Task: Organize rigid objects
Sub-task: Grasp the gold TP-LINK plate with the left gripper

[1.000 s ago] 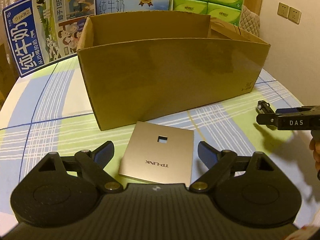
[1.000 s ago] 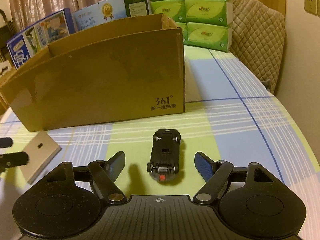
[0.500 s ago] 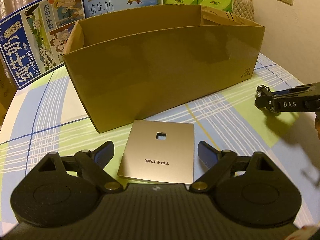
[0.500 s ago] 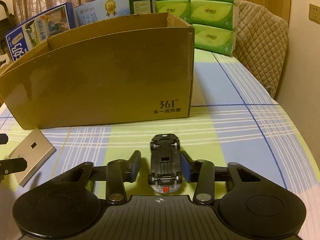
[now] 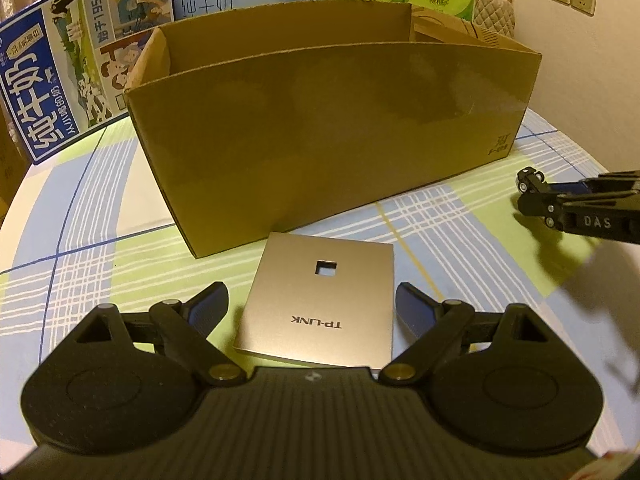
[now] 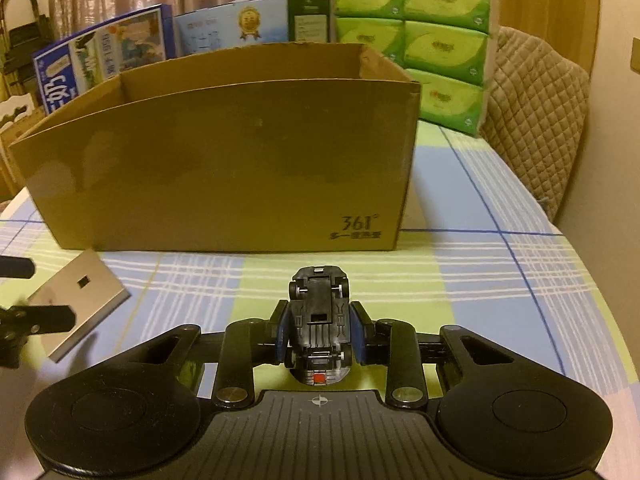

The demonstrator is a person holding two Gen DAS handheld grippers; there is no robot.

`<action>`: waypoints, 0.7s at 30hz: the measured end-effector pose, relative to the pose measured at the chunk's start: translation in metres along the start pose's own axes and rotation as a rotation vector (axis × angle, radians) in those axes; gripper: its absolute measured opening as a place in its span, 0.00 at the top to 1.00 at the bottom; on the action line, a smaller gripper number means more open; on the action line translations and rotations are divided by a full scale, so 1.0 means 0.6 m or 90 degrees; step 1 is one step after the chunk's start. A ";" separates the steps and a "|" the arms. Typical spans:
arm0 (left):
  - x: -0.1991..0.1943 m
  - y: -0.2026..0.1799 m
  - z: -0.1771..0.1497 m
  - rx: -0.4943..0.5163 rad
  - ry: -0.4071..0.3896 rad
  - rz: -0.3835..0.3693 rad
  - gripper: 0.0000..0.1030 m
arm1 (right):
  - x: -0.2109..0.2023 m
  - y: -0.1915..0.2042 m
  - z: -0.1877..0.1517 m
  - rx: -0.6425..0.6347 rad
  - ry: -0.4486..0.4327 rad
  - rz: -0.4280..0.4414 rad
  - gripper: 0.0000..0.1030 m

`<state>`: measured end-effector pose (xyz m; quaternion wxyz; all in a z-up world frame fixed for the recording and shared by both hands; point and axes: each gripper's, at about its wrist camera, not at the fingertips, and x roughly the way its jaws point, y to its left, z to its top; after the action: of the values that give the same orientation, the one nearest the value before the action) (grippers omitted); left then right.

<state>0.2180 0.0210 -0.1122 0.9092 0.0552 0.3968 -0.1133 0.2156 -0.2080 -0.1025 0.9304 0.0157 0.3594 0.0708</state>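
right gripper (image 6: 319, 338) | fingers just clenched on toy car (image 6: 319, 320), lifted off worktop (image 6: 500, 280) | left gripper (image 5: 312, 304) fingers released around TP-LINK plate (image 5: 320, 300) | we box next: cardboard box (image 6: 224, 168)

Cardboard box (image 5: 332, 128) walls hide its inside.

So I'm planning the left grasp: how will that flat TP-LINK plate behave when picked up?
The TP-LINK plate looks thin and rigid, so probably stiff. Lying flat on the tablecloth, its edges may be hard to catch. Its smooth sheen suggests slipperiness.
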 end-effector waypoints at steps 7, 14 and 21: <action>0.008 0.007 0.000 -0.012 0.014 -0.020 0.14 | -0.005 0.003 0.000 0.005 -0.006 0.012 0.74; 0.024 0.006 0.000 0.005 0.025 -0.026 0.14 | -0.007 0.001 0.002 0.015 -0.009 0.016 0.74; 0.033 0.006 0.000 0.005 0.025 -0.033 0.17 | -0.007 0.000 0.002 0.018 -0.008 0.022 0.74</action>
<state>0.2318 0.0210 -0.1266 0.8979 0.0506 0.4151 -0.1375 0.2133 -0.2086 -0.0985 0.9310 0.0358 0.3539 0.0812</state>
